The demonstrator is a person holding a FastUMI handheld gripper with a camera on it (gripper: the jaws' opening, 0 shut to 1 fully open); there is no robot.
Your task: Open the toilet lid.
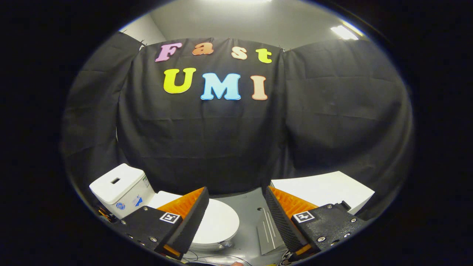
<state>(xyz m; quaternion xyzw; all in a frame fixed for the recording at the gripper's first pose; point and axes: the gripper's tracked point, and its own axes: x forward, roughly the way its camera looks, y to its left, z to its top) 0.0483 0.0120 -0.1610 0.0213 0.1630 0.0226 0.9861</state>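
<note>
The tool (pixel 234 218) is wide open and holding nothing, hovering above a small white toilet. The lid (pixel 218 221) is down flat, just ahead of the tank (pixel 120 186) and partly behind one finger. It looks like a thin, light, stiff plastic shell, probably slick, so pinching it flat likely won't work. I'd hook a finger under the front rim, the edge farthest from the tank, and lift toward the tank.

Black cloth (pixel 229 140) hangs in wrinkled panels as the booth's wall, with a pale ceiling (pixel 236 18) above it and a bright ceiling light (pixel 343 32) off to one side. Below lie a grey floor (pixel 247 207) and a white box-like block (pixel 325 192).
</note>
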